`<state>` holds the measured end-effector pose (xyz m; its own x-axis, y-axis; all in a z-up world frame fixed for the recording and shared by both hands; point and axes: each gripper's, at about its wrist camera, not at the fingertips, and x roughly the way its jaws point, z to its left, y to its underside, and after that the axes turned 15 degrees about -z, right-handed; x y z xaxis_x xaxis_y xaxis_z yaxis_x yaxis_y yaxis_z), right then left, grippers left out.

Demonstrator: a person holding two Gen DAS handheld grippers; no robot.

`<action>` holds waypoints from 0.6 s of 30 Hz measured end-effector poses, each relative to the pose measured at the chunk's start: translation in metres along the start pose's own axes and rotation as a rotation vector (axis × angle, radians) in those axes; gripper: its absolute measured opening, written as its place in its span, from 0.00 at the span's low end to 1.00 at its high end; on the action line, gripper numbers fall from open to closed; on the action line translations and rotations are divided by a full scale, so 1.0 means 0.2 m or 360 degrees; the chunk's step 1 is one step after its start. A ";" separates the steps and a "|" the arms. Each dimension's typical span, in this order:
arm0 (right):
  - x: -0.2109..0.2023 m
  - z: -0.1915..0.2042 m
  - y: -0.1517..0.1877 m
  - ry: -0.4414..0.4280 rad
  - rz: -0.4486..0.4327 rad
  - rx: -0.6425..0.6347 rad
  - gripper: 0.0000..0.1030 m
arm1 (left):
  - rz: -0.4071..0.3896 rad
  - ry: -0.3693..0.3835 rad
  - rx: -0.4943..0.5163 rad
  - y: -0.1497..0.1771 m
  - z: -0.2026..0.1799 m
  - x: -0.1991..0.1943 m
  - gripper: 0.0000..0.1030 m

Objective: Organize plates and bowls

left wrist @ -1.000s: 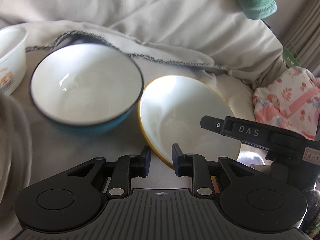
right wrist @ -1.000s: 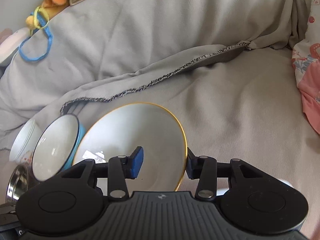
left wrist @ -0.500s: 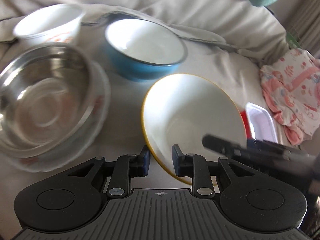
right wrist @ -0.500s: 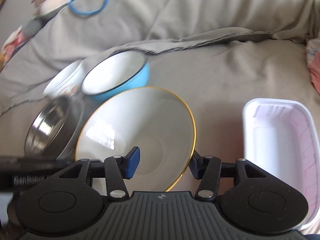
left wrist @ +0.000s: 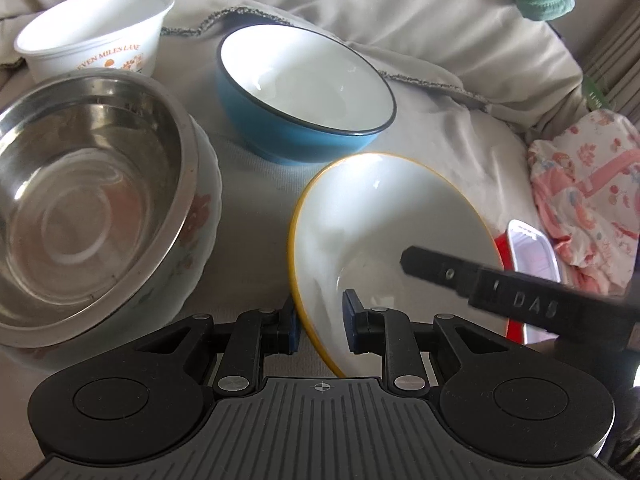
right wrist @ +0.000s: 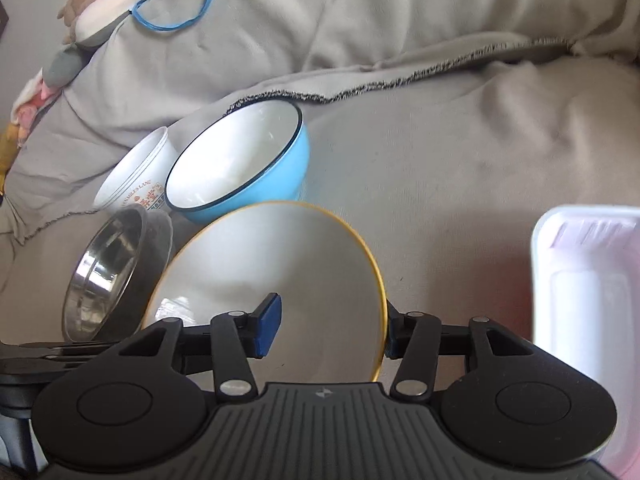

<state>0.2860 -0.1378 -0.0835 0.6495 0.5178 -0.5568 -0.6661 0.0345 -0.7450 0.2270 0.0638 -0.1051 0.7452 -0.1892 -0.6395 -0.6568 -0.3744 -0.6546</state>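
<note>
A white bowl with a yellow rim (left wrist: 384, 232) is held tilted over the grey bed sheet by both grippers. My left gripper (left wrist: 320, 320) is shut on its near rim. My right gripper (right wrist: 328, 324) straddles the opposite rim (right wrist: 280, 256), one finger inside the bowl and one outside, shut on it. A blue bowl with a white inside (left wrist: 304, 88) stands behind it. A steel bowl (left wrist: 80, 200) sits nested in a flowered white bowl (left wrist: 200, 216) at the left. The right gripper's finger (left wrist: 500, 292) crosses the left wrist view.
A white printed plastic tub (left wrist: 96, 32) stands at the back left. A white plastic tray (right wrist: 584, 320) lies to the right, over something red (left wrist: 502, 248). Pink flowered cloth (left wrist: 588, 192) and rumpled bedding (right wrist: 360, 32) lie around.
The yellow-rimmed bowl has been lifted and carried left with both grippers on it. The steel bowl and tub have come into view. The blue bowl now sits farther behind.
</note>
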 end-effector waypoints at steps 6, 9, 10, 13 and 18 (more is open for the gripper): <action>-0.06 0.05 0.05 -0.0096 0.0023 -0.0013 0.49 | 0.0009 -0.0008 0.0005 0.03 0.07 -0.11 0.24; -0.08 0.12 0.09 -0.0141 0.0038 -0.0079 0.49 | 0.0010 -0.0034 0.0022 0.03 0.10 -0.13 0.24; -0.07 0.13 0.10 -0.0140 0.0050 -0.0106 0.49 | 0.0013 -0.0033 0.0019 0.04 0.11 -0.13 0.24; -0.06 0.17 0.12 -0.0101 0.0053 -0.0178 0.49 | 0.0019 -0.0015 0.0012 0.03 0.11 -0.13 0.24; -0.15 0.16 0.03 -0.0045 -0.0088 -0.0198 0.64 | -0.0098 0.0080 0.0065 -0.08 0.16 -0.28 0.24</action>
<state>0.2509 -0.1267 -0.0585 0.6725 0.5419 -0.5042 -0.5778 -0.0414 -0.8151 0.1915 0.1091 -0.0722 0.7885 -0.2129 -0.5770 -0.6129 -0.3493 -0.7088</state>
